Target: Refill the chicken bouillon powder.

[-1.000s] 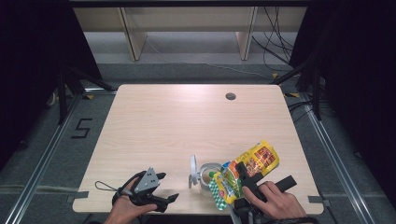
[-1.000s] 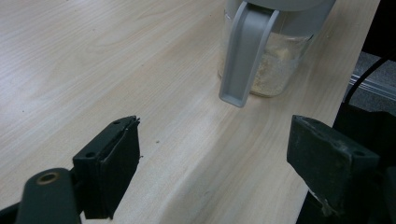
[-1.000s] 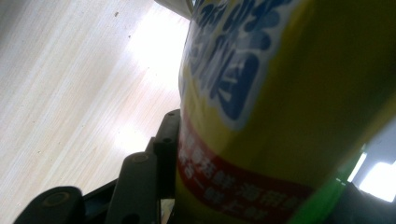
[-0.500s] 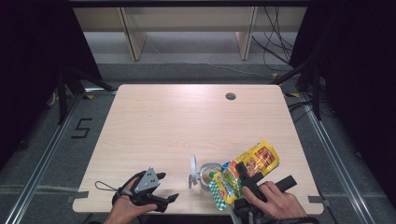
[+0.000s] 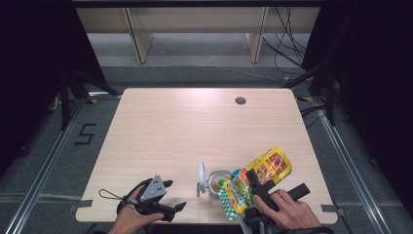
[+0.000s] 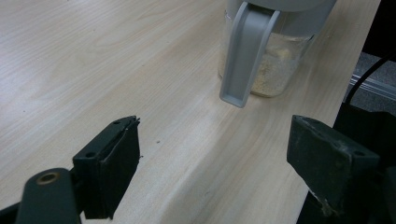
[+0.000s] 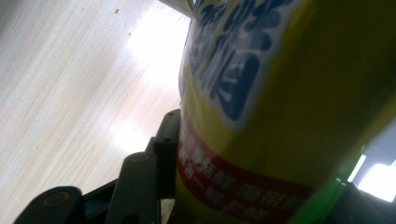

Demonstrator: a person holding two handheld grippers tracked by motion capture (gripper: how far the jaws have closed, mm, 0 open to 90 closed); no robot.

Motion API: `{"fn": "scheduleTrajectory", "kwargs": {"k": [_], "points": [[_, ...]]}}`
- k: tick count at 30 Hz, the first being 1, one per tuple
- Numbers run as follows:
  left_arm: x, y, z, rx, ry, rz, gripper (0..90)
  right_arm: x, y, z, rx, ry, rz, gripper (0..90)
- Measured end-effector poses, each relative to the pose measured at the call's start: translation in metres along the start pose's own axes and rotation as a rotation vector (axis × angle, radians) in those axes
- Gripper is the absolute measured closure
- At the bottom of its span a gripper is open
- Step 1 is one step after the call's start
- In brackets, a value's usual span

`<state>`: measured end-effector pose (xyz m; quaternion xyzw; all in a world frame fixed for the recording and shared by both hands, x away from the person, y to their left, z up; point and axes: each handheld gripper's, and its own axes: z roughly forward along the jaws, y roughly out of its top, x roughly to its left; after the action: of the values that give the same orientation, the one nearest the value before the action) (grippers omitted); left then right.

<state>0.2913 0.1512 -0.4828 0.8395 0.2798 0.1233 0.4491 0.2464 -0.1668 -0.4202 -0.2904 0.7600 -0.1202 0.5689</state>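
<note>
Snack pouch (image 5: 263, 171): glossy, flexible film, yellow with red, blue and green print; crinkled, elongated, tilted with its lower end over the jar's mouth. Clamped between the jaws of the right gripper (image 5: 256, 187); in the right gripper view the pouch (image 7: 261, 102) shows blue lettering and a red band close to the lens.

Jar (image 5: 216, 181): clear, round, hard-walled; grey hinged lid (image 5: 201, 178) standing open on the side away from the pouch. In the left gripper view the jar (image 6: 273, 60) carries a grey plastic latch (image 6: 245, 51) hanging down its wall and holds a shallow layer of pale, grainy crumbs at the bottom.

Left gripper (image 5: 168, 207): black, blocky jaws standing wide apart with nothing between them; well to the left of the jar, low over the desk's near edge, jaws pointing toward the jar.

Desk (image 5: 195, 131): pale wood-grain laminate, smooth, rectangular, a round cable hole (image 5: 240, 101) far beyond the jar.

Room: grey carpeted floor (image 5: 58, 165), pale wooden shelf (image 5: 195, 24) behind the desk, black curtains at both sides, loose cables.
</note>
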Motion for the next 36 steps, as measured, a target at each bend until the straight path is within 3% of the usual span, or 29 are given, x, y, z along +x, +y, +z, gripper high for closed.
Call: {"fn": "scheduleTrajectory", "kwargs": {"k": [11, 14, 15, 18, 21, 25, 34, 35, 36], "points": [[-0.0003, -0.0002, 0.0003, -0.001, 0.001, -0.003, 16.8, -0.0002, -0.0008, -0.0004, 0.006, -0.004, -0.002, 58.6], [0.0016, 0.0007, -0.0006, 0.000, 0.003, 0.029, 16.8, -0.0004, -0.0008, -0.0006, 0.007, -0.004, 0.000, 58.6], [0.0004, 0.0003, -0.0013, 0.008, 0.015, 0.006, 16.8, -0.0003, -0.0005, -0.0003, 0.006, -0.004, -0.001, 58.6], [-0.0001, 0.0003, -0.0008, 0.000, 0.010, -0.002, 16.8, 0.0003, 0.0005, 0.0002, 0.003, -0.003, -0.002, 58.6], [0.0015, 0.0004, -0.0006, 0.001, 0.005, 0.024, 16.7, 0.0002, 0.0012, -0.0002, 0.005, -0.004, -0.005, 58.6], [0.0002, -0.0003, 0.0002, -0.003, 0.002, -0.010, 16.7, 0.0001, 0.0013, -0.0005, 0.009, -0.008, -0.010, 58.6], [-0.0002, -0.0006, 0.0010, -0.007, 0.001, -0.018, 16.8, -0.0007, 0.0009, -0.0012, 0.004, 0.009, -0.005, 58.7], [0.0019, -0.0006, 0.0001, 0.015, 0.015, 0.011, 16.8, -0.0011, 0.0007, -0.0012, 0.003, 0.015, -0.002, 58.6], [0.0014, -0.0007, 0.0004, 0.008, 0.014, 0.003, 16.8, -0.0012, 0.0006, -0.0013, 0.005, 0.017, -0.003, 58.7]]}}
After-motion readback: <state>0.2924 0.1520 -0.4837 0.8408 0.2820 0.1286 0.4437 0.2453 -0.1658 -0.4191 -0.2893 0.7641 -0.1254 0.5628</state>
